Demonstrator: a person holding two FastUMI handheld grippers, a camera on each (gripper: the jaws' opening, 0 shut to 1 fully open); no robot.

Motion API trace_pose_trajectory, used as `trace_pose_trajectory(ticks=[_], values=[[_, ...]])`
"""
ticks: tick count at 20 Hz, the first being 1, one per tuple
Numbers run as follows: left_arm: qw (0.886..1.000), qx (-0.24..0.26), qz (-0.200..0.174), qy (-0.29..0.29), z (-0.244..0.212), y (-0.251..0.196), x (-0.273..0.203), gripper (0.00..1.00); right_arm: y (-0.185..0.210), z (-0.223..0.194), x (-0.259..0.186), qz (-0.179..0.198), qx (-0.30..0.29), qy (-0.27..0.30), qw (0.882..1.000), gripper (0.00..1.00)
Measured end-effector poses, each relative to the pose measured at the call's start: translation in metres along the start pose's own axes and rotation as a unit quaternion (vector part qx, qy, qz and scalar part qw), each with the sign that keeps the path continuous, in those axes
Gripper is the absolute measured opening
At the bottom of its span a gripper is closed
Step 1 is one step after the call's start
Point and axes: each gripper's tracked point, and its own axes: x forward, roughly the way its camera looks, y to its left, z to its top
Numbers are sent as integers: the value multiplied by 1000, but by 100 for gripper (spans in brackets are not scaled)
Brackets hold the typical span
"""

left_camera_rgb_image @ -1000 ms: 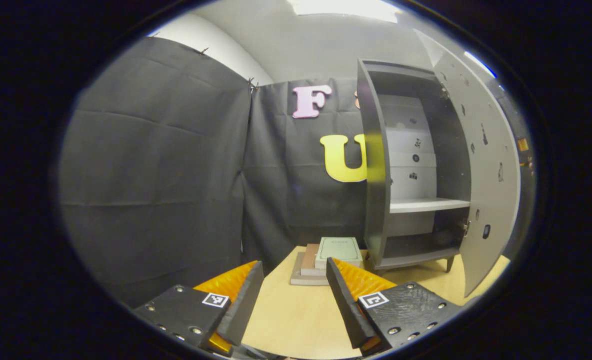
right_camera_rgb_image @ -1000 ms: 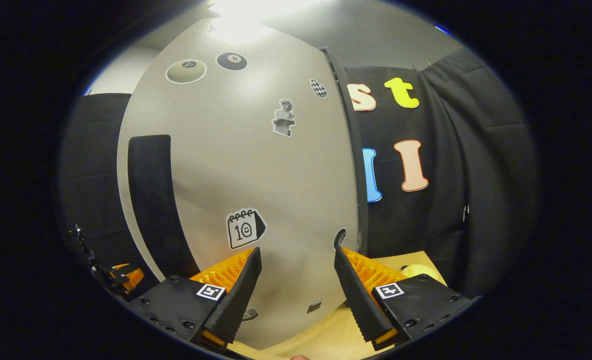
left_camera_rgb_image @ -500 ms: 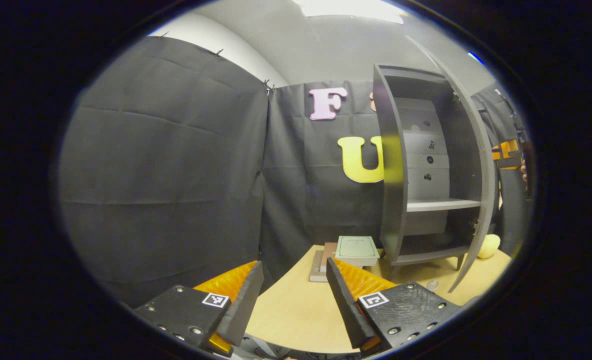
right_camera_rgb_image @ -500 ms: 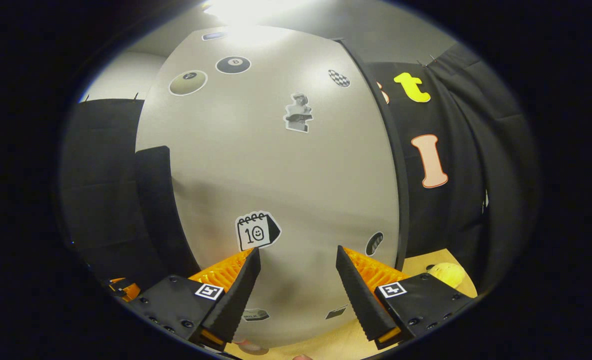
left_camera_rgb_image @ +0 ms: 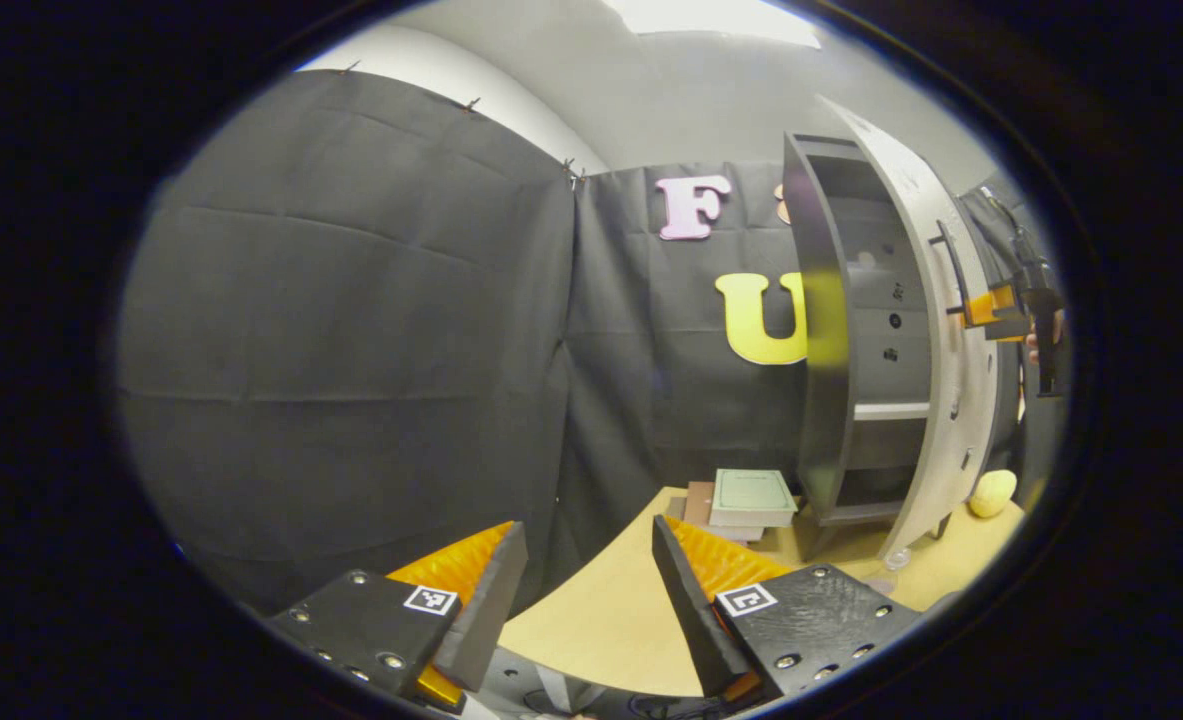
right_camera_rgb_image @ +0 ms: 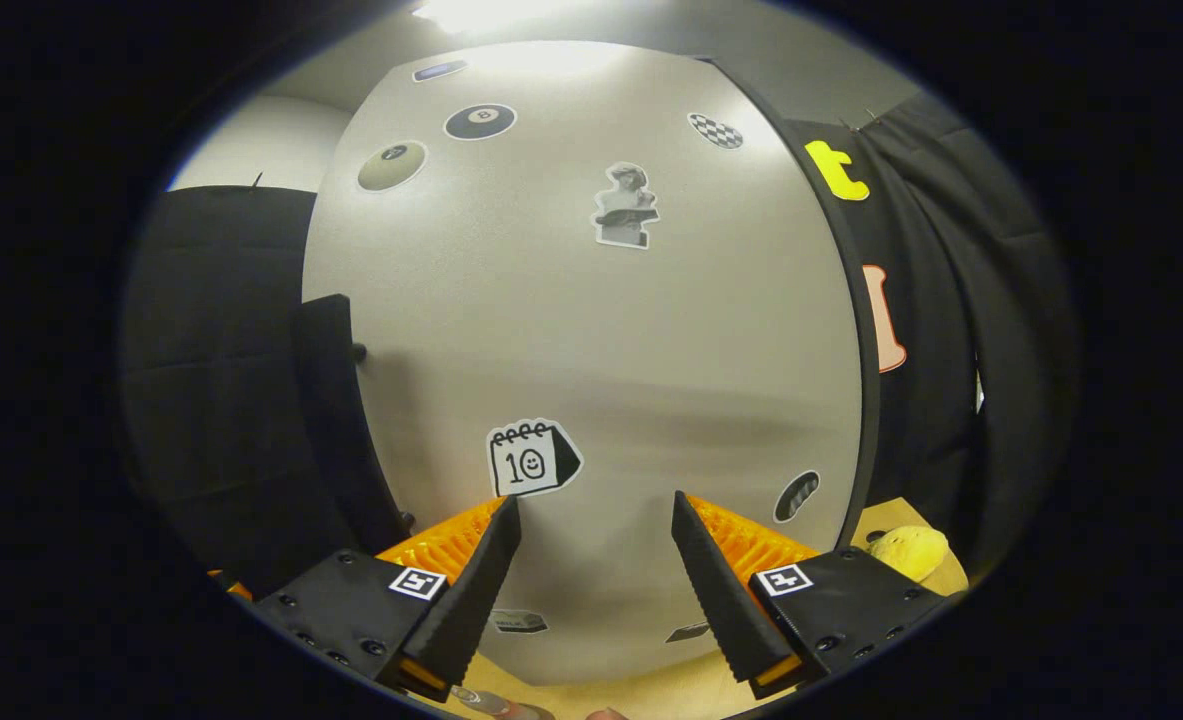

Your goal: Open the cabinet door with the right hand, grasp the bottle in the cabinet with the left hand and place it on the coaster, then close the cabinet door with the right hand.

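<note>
Closing the cabinet door [right_camera_rgb_image: 591,330] is your step: push flat with the right gripper [right_camera_rgb_image: 596,560], fingers spread and empty, at lower centre. Your left gripper [left_camera_rgb_image: 586,590] hangs open, holding nothing, over the table [left_camera_rgb_image: 601,620]; I cannot make out the bottle.

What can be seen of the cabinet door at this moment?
The cabinet door is a pale grey, matte, flat panel with a dark edge, dotted with stickers. A dark vertical bar handle stands off near one edge. In the left gripper view it is swung most of the way shut, leaving a narrow gap. The right tongs, open, face its front; contact cannot be told.
</note>
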Motion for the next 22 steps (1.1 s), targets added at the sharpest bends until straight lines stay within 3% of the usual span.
trace_pose_trajectory(ticks=[9,22], values=[[1000,-4,2,3,-5,15,8,78,4,3,-5,-49,-6,-10,999,97],[1000,15,-20,-2,7,10,13,77,9,1,-19,-83,-8,-21,996,97]])
